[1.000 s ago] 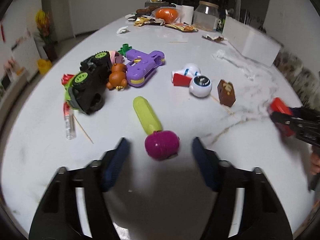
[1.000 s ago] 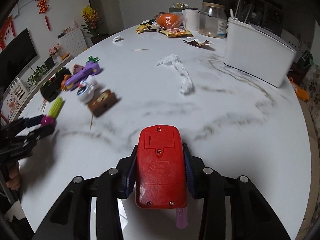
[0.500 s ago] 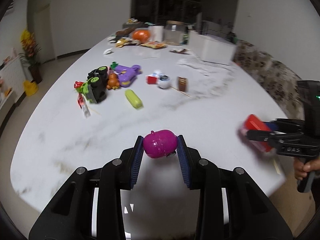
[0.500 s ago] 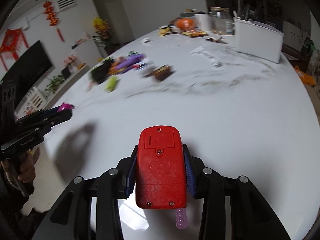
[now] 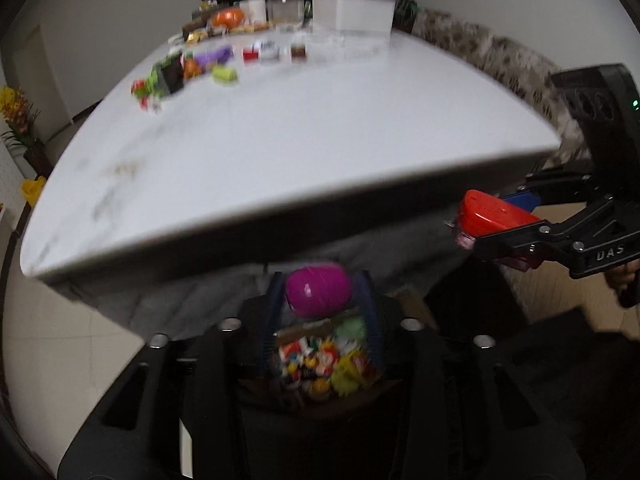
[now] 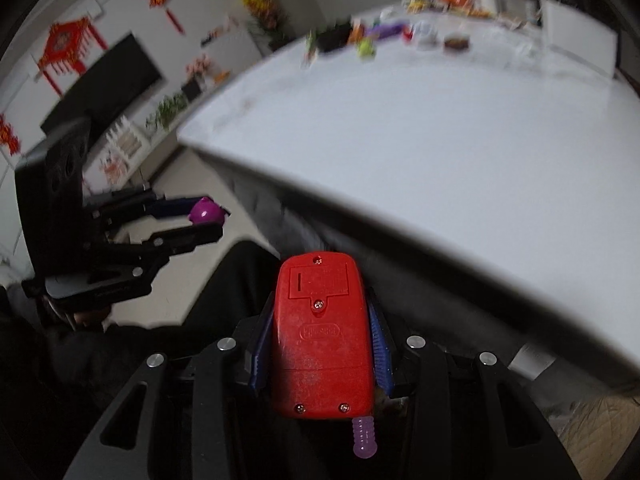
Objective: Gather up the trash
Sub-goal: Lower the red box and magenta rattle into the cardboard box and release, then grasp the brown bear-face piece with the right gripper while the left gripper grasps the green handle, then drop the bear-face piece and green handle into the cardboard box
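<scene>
In the left wrist view a magenta ball (image 5: pixel 319 292) sits between the fingers of my left gripper (image 5: pixel 322 276). The jaws are opening and a gap shows on the ball's right side. Right beneath it is a bin (image 5: pixel 320 364) full of colourful bits. From the right wrist view the same ball (image 6: pixel 206 212) shows at the tips of the left gripper (image 6: pixel 208 218). My right gripper (image 6: pixel 320 312) holds a red plastic toy (image 6: pixel 320 340) with a purple nub at its base. Its jaws are beginning to open, pads still against the toy's sides. This right gripper (image 5: pixel 488 222) hangs off the table's near edge.
The white marble table (image 5: pixel 300 152) fills the upper view, its edge just ahead of both grippers. Toys (image 5: pixel 180 72), a white box (image 5: pixel 352 12) and a jar stand at its far end. A patterned sofa (image 5: pixel 500 60) is on the right. Dark clothing (image 6: pixel 140 340) lies below.
Both grippers have pulled back off the tabletop past its near edge. The left one grabbed the magenta ball, carried it over the bin, and its jaws now stand wider. The right still carries the red toy.
</scene>
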The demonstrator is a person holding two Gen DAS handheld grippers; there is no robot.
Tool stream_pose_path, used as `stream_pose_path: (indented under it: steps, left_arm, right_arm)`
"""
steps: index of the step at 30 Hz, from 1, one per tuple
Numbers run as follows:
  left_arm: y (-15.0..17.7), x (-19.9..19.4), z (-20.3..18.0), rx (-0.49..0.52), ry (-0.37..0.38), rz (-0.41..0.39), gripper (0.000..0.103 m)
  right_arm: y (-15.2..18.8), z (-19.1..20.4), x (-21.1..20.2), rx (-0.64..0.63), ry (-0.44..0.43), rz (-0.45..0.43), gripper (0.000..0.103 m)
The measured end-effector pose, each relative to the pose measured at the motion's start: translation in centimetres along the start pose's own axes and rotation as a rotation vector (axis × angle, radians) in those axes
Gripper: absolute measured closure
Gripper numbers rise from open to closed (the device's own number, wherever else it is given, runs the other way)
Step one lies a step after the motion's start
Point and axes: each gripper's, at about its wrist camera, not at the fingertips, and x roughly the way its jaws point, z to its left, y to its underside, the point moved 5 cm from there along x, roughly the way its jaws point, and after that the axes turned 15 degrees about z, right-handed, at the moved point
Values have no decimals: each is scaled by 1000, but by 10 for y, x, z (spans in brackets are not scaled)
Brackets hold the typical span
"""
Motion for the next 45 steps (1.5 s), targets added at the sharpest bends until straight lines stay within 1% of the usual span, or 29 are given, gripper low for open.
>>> stream_pose_path:
  steps: [1, 2, 3, 5, 8, 11, 12, 13, 15, 16, 17, 18, 19, 21, 23, 27, 28, 29, 30, 32, 34, 37, 39, 40, 41, 42, 43, 44, 45]
  left_arm:
    - [5, 7, 2, -1, -19, 10, 35]
    - [9, 12, 3, -2, -36, 19, 35]
    - [12, 17, 5, -5, -45, 32, 35]
    - [13, 16, 9, -16, -38, 31, 35]
    - [8, 5, 14, -27, -38, -2, 35]
    - [-16, -20, 22, -39, -14, -89, 35]
    - [-27, -26, 25, -41, -16, -118, 35]
    - [-40, -32, 29, -48, -24, -151, 29]
    - [-66, -38, 39, -82, -55, -204, 21]
    - [-80, -39, 46, -101, -54, -229, 21]
    - [-91, -38, 50, -111, -48, -245, 21]
    - [-102, -36, 55, -126, -55, -254, 21]
    - [-112, -33, 61, -147, -65, -255, 21]
    - [-133, -24, 74, -187, -61, -244, 21]
    - [-147, -17, 85, -227, -78, -223, 21]
    - [-175, 0, 104, -277, -69, -196, 21]
    - [-180, 4, 107, -284, -71, -190, 21]
    - [-181, 4, 109, -289, -72, -186, 21]
    - [-189, 8, 111, -290, -68, -177, 21]
    - [-200, 14, 113, -295, -65, -164, 21]
    - [-211, 23, 114, -306, -47, -144, 21]
    - [-231, 41, 117, -336, -19, -104, 21]
    - [-242, 54, 118, -361, -28, -76, 21]
    - [-246, 60, 119, -374, -36, -56, 23]
    - [-249, 67, 120, -391, -44, -33, 26]
    - [-252, 70, 121, -400, -94, -39, 34]
    - [-253, 72, 120, -393, -129, -40, 48]
    - [-254, 72, 119, -382, -158, -44, 56]
    - [-254, 71, 117, -376, -147, -58, 80]
  right_arm:
    - [3, 1, 8, -3, 24, 8, 51]
    - [5, 3, 12, -13, 40, 2, 47]
    - [6, 5, 12, -24, 51, -10, 47]
    - [4, 7, 7, -32, 51, -25, 47]
    - [-7, 3, -12, -20, 46, -75, 47]
    - [-32, -11, -37, -2, 91, -149, 46]
    - [-45, -19, -44, 9, 107, -170, 39]
    - [-65, -30, -52, 28, 126, -205, 37]
    - [-94, -49, -60, 54, 156, -250, 37]
    - [-122, -63, -59, 73, 184, -259, 37]
    - [-139, -74, -59, 87, 207, -266, 37]
    - [-167, -90, -56, 101, 238, -277, 37]
    - [-186, -100, -53, 113, 251, -273, 37]
    - [-224, -126, -44, 184, 295, -263, 38]
    - [-253, -144, -34, 238, 293, -249, 42]
    - [-290, -169, -8, 309, 315, -194, 48]
    - [-294, -169, -6, 311, 347, -199, 53]
    - [-296, -168, -5, 302, 385, -201, 68]
    - [-298, -168, -4, 293, 405, -197, 76]
    - [-294, -169, -6, 300, 387, -191, 81]
    - [-285, -170, -8, 304, 369, -195, 81]
    - [-267, -174, -16, 334, 279, -212, 81]
    - [-253, -174, -26, 334, 261, -236, 81]
    - [-246, -173, -30, 333, 257, -244, 81]
    - [-240, -172, -35, 334, 249, -253, 81]
    - [-233, -171, -40, 335, 239, -261, 81]
    - [-223, -170, -46, 336, 222, -270, 81]
    - [-216, -168, -50, 337, 214, -278, 81]
    - [-209, -166, -55, 339, 212, -287, 81]
